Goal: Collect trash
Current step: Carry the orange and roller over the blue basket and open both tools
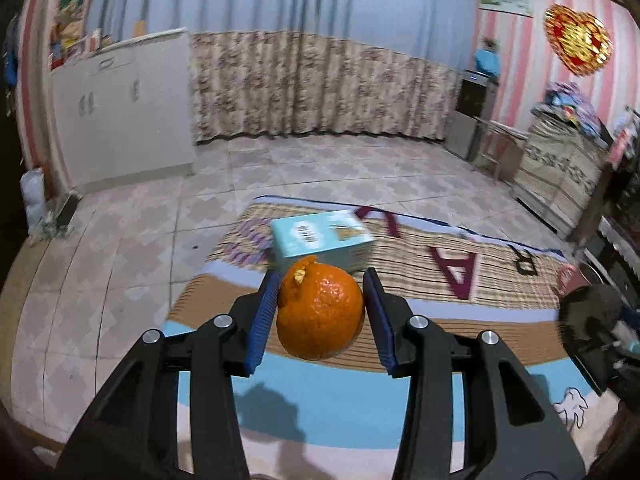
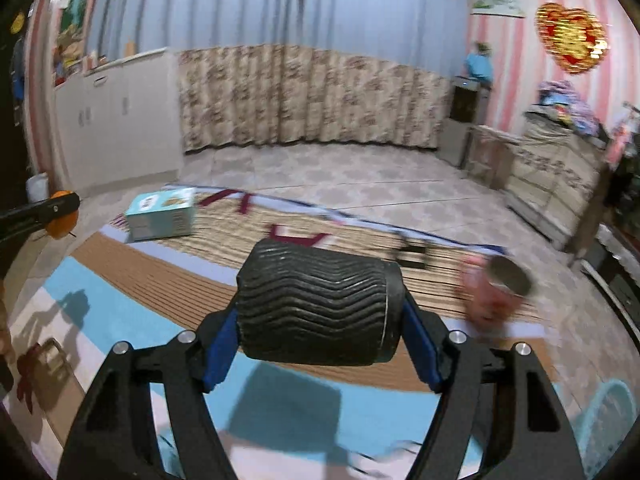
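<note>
Gripping orange [image 1: 320, 314] and black ribbed cup [image 2: 318, 300] above rug [image 1: 360, 400].

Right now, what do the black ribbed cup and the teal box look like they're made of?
Black ribbed cup: probably paper, matte, with wavy embossed ridges like an insulating sleeve; could be plastic. Teal box: printed cardboard, by its flat panels, crisp edges and barcode.

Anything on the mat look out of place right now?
Yes: a light blue box sits askew on the mat, and a pink can lies tipped over near its right edge. Both look like litter.
</note>
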A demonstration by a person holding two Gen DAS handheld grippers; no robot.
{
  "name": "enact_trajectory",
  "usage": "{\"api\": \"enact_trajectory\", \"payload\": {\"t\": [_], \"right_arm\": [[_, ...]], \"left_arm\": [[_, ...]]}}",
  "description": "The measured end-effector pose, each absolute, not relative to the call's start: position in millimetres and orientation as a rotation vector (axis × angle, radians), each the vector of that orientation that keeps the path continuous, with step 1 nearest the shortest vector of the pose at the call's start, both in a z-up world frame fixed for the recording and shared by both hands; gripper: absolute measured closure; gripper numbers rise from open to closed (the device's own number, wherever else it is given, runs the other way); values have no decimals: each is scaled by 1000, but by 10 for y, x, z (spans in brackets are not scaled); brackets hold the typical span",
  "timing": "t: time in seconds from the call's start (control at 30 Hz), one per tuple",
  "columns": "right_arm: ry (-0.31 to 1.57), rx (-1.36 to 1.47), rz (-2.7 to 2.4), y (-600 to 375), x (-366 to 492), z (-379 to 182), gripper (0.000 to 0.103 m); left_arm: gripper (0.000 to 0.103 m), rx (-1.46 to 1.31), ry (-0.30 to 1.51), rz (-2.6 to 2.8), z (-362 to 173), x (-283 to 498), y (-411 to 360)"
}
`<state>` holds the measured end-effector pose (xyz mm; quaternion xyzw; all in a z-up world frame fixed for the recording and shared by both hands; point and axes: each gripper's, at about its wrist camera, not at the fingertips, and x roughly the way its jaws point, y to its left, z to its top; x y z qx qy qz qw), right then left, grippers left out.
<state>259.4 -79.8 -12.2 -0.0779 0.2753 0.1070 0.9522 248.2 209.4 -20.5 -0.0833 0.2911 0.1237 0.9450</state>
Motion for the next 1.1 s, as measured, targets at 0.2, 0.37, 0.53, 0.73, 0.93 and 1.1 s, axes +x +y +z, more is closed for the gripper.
{"api": "enact_trajectory", "payload": {"t": [0.2,0.37,0.53,0.73,0.93,1.1], "right_arm": [[537,-105,30,-1784,2193,62,32],[543,-107,-110,-2366,2033,93,32],[545,-57,-220,-2892,1956,47,32],[563,8,-281,-3257,1980,-82,32],[572,-4,-295,-3339,2026,-145,32],[573,-3,-311,-3404,2009,-169,32]], "left_arm": [[61,-107,592,175,-126,2525,1564],[61,-132,573,107,-27,2542,1195],[61,-79,552,53,72,2524,764],[61,-64,557,9,89,2506,420],[61,-42,564,-10,80,2503,190],[61,-34,576,-27,44,2519,46]]}}
